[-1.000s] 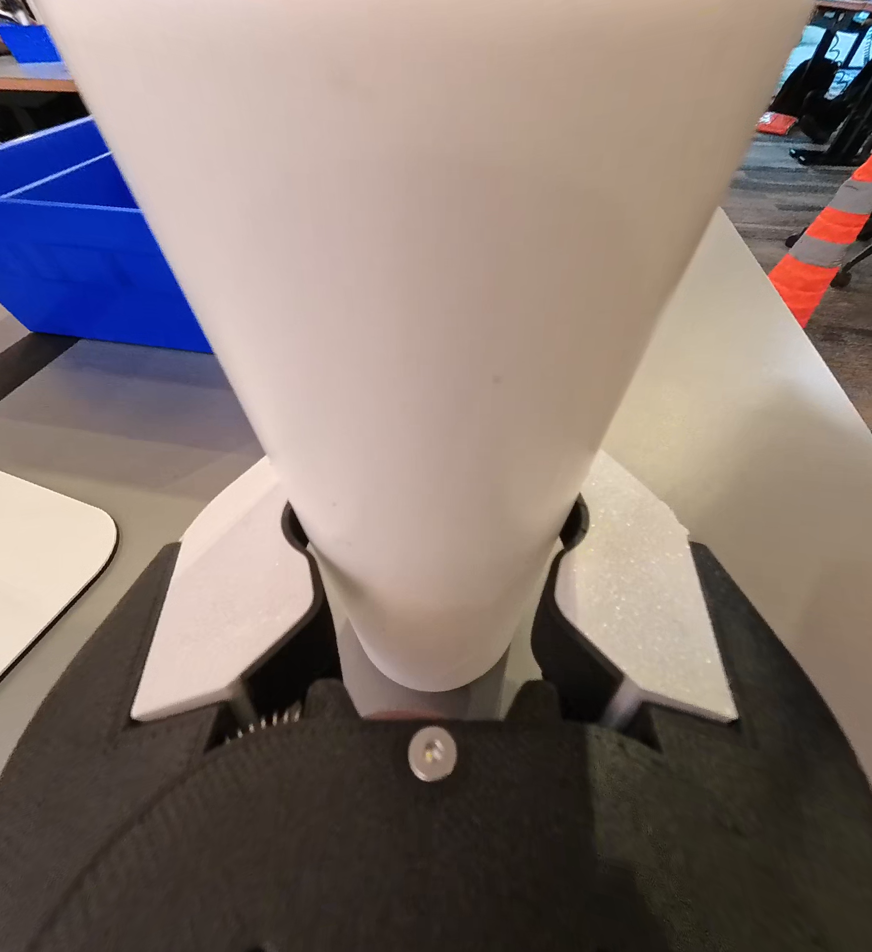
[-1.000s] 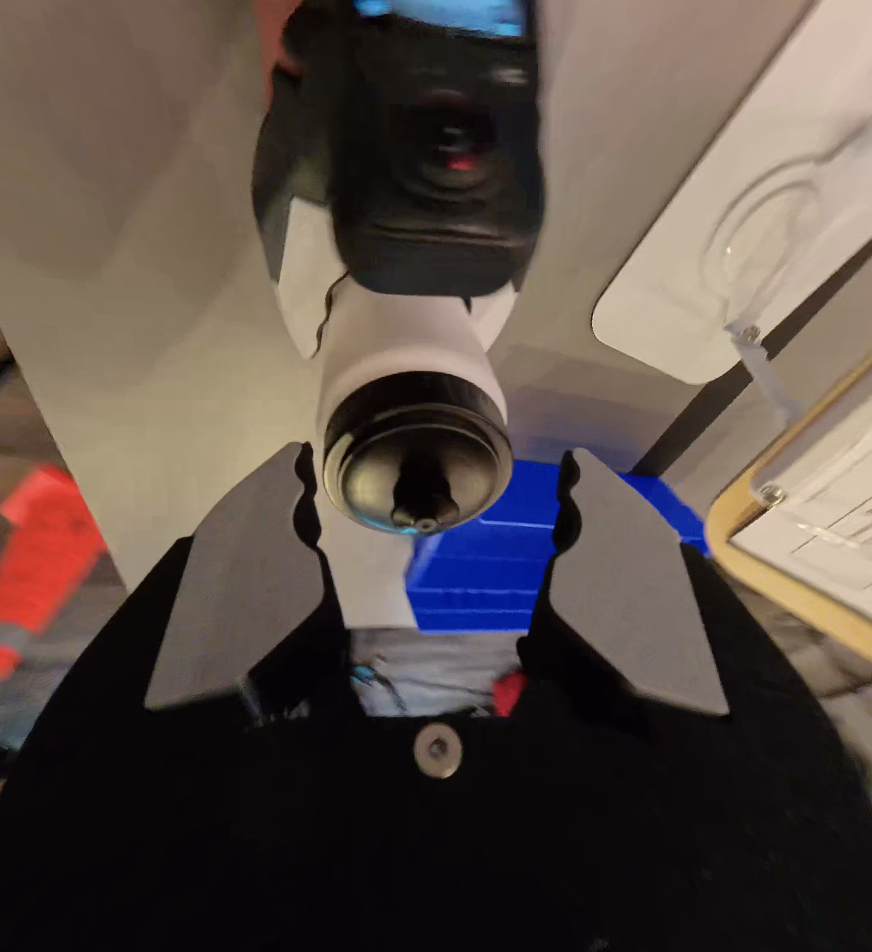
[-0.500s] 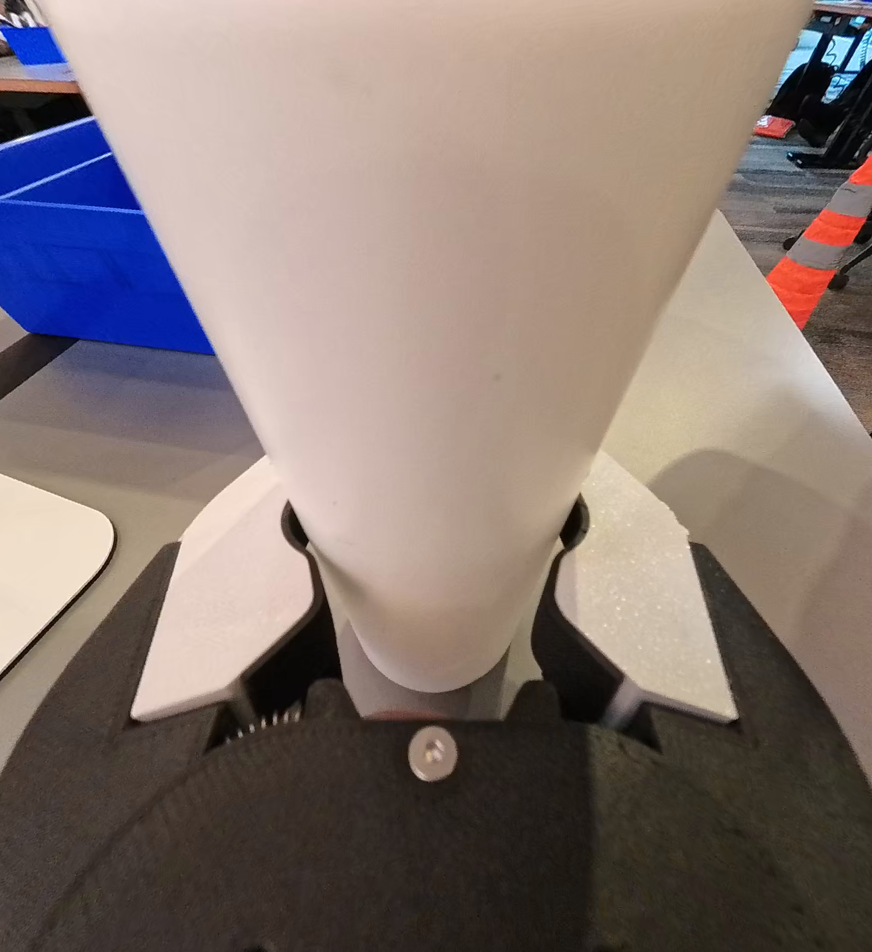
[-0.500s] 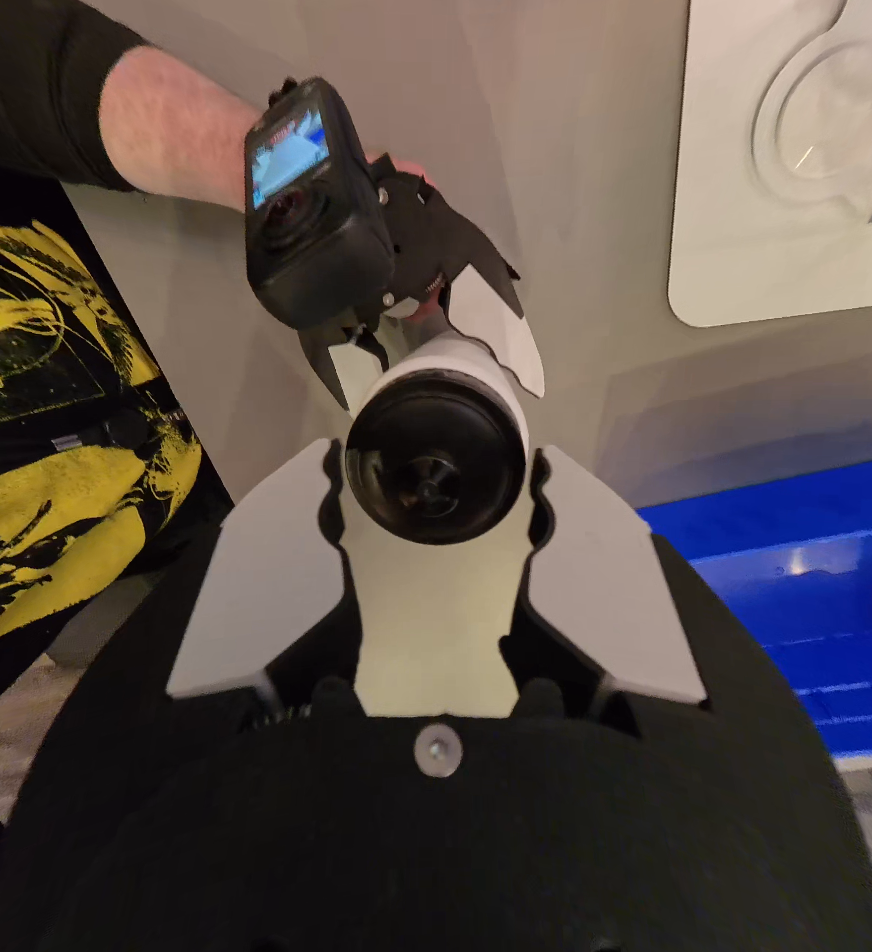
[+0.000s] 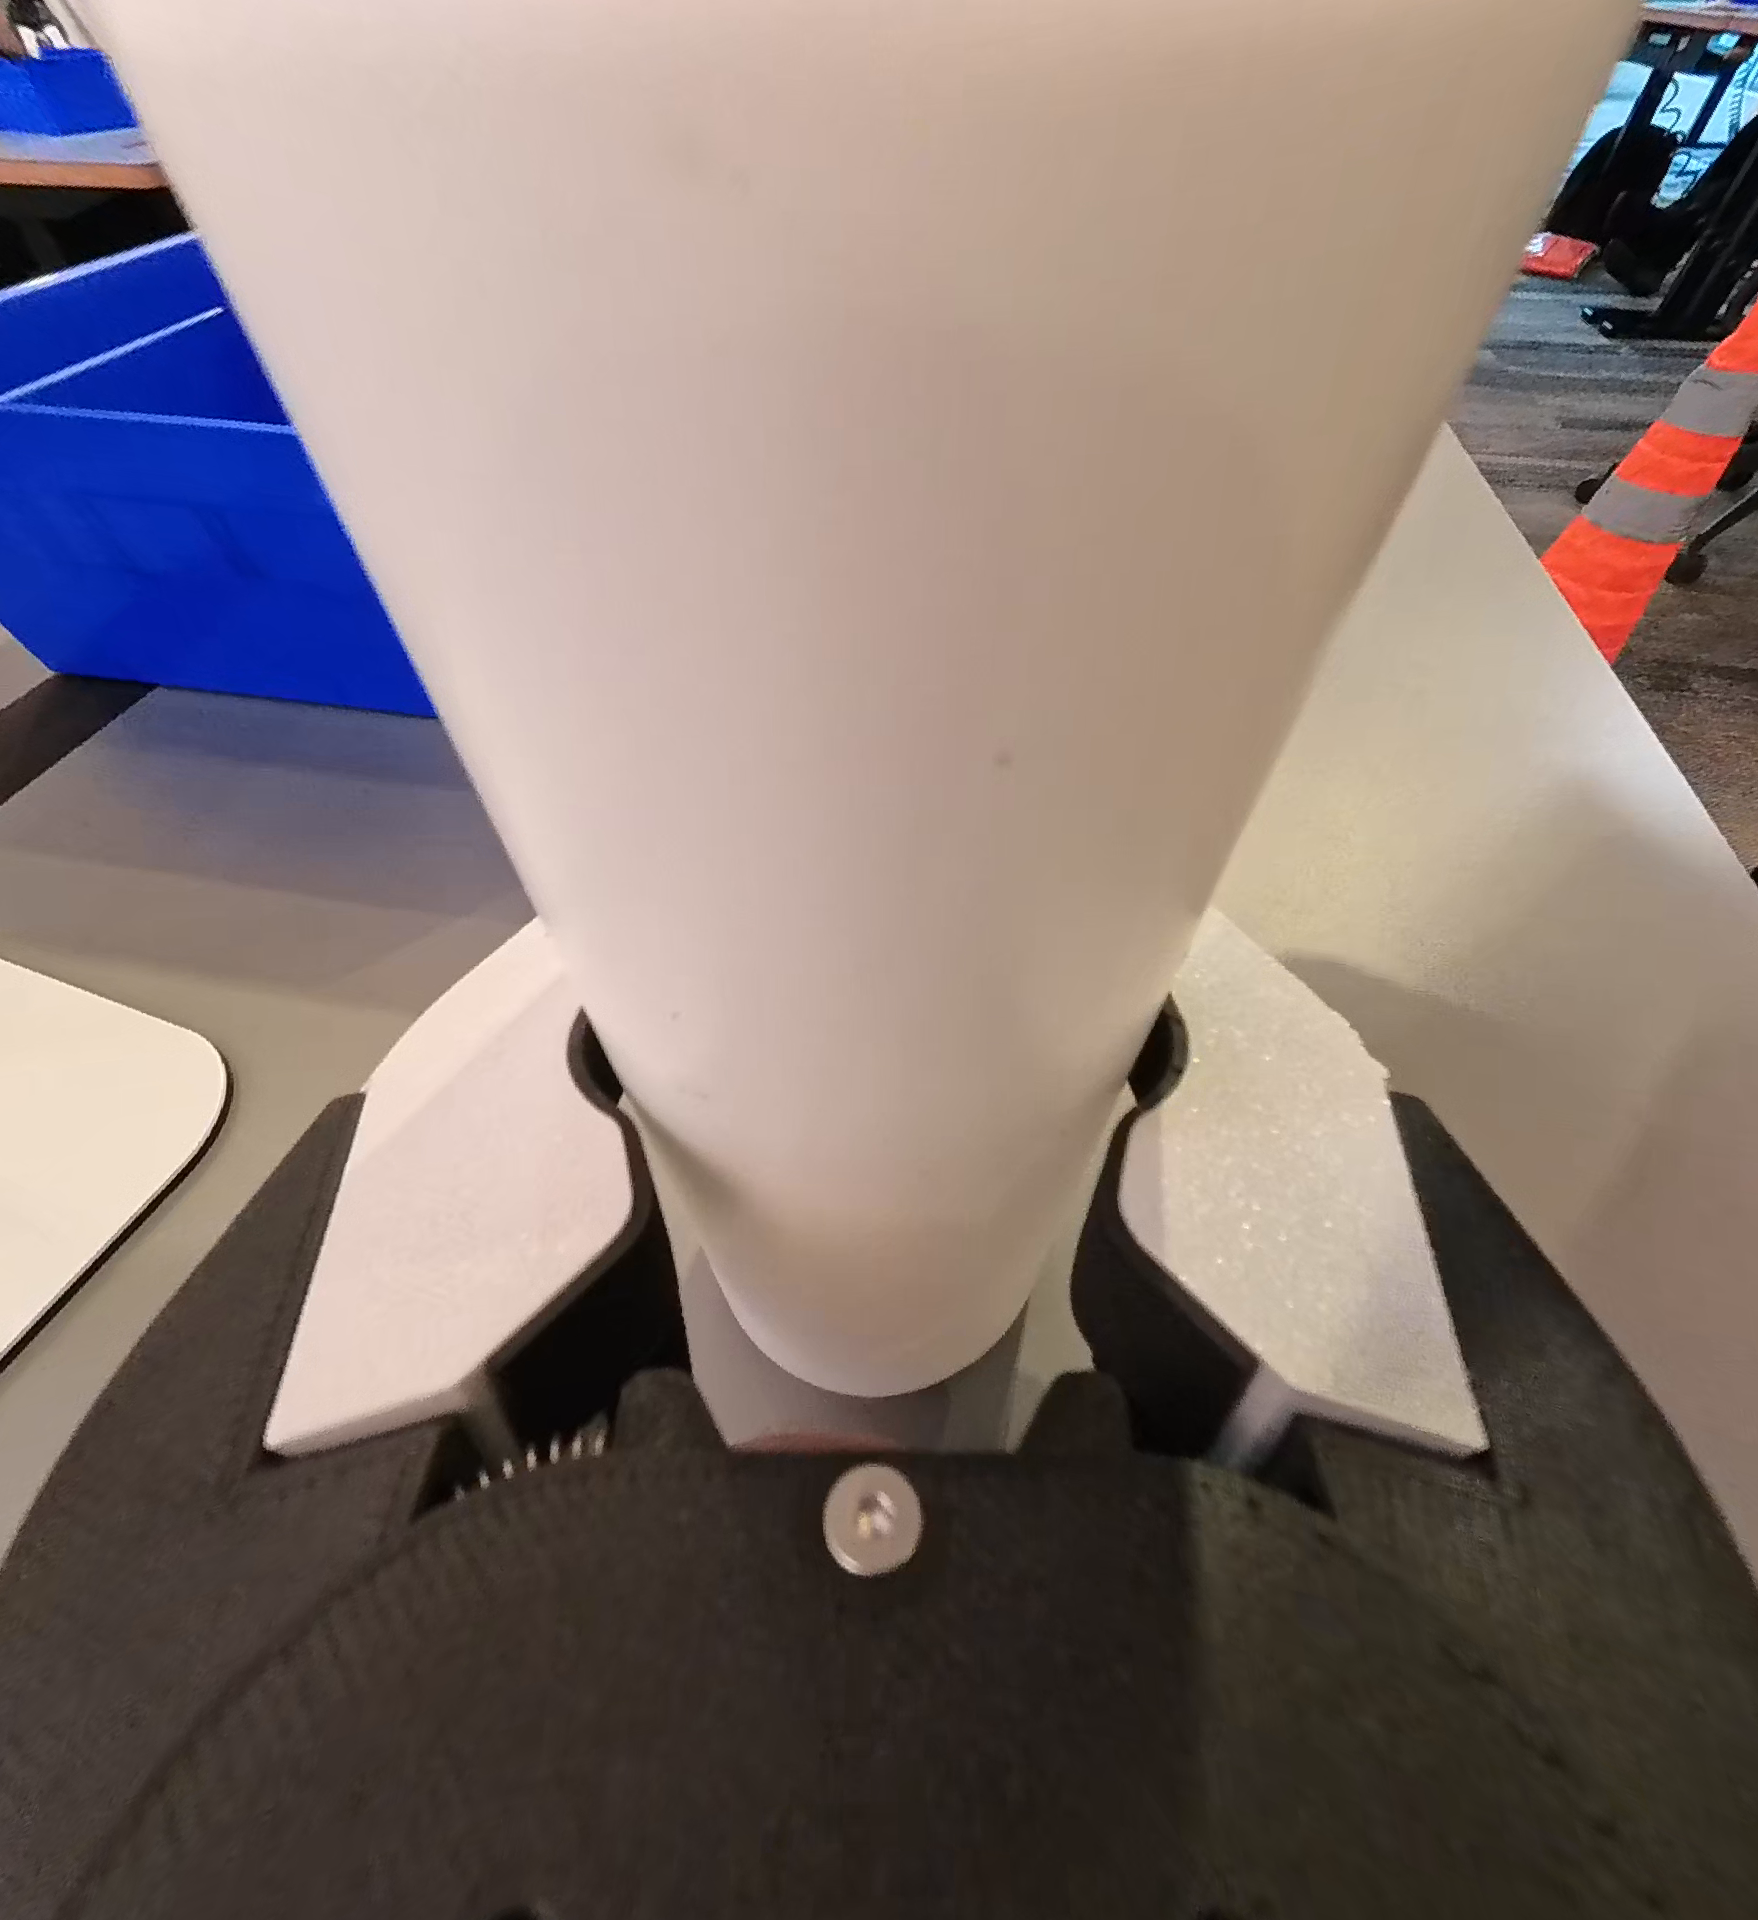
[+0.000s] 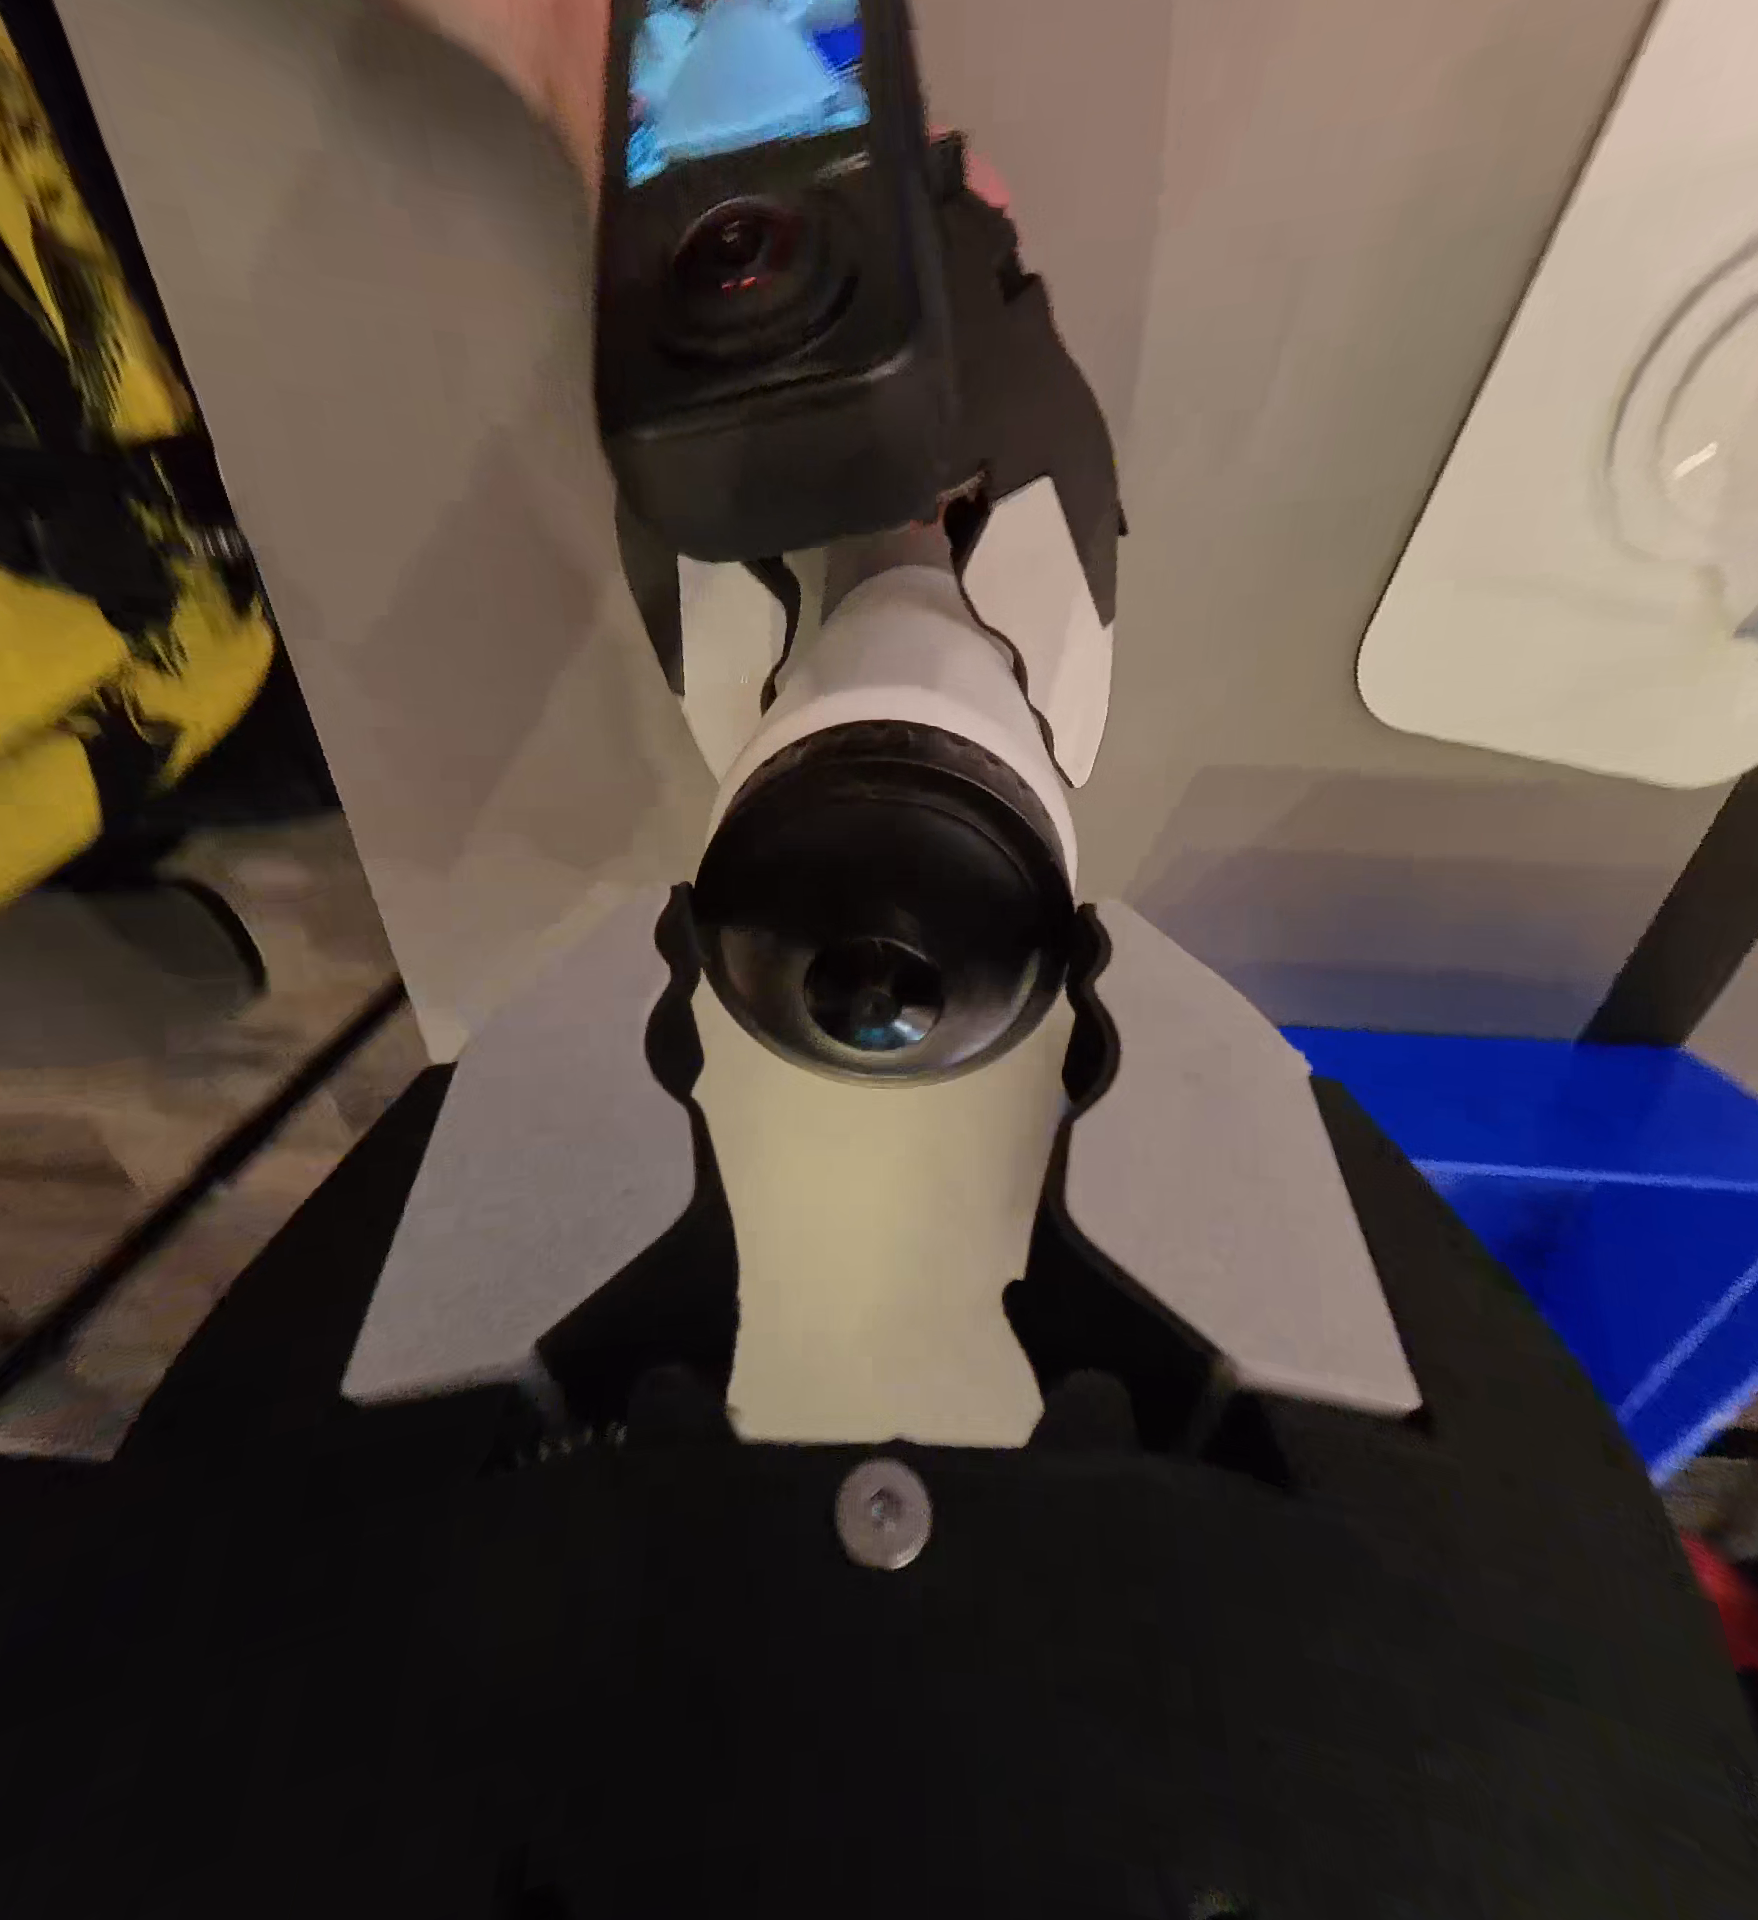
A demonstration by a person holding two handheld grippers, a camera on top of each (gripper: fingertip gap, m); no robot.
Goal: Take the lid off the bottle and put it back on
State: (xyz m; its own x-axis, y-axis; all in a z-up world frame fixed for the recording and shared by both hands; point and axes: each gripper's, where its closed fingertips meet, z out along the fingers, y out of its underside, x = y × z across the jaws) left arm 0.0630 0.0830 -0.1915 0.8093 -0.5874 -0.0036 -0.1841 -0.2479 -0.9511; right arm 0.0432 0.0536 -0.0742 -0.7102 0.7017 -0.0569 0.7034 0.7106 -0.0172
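Note:
A white bottle (image 5: pixel 854 520) fills the left wrist view, standing upright between my left gripper's jaws. My left gripper (image 5: pixel 875 1049) is shut on its lower body. In the right wrist view I look down on the bottle (image 6: pixel 958 717) and its black lid (image 6: pixel 875 883), which sits on the bottle's top. My right gripper (image 6: pixel 880 956) has both fingertips against the lid's sides and is shut on it. The left gripper's fingers (image 6: pixel 1046 603) and its camera show beyond the lid, lower on the bottle.
A blue bin (image 5: pixel 127 520) stands at the back left of the grey table (image 5: pixel 1426 831). A white mat (image 5: pixel 23 1122) lies to the left. An orange cone (image 5: pixel 1685 447) stands on the floor to the right. A person in a yellow and black shirt (image 6: pixel 23 675) stands at the table edge.
My right gripper came down over the lid, turned around it and closed its fingers from open onto the lid's sides. The left gripper and bottle have hardly moved.

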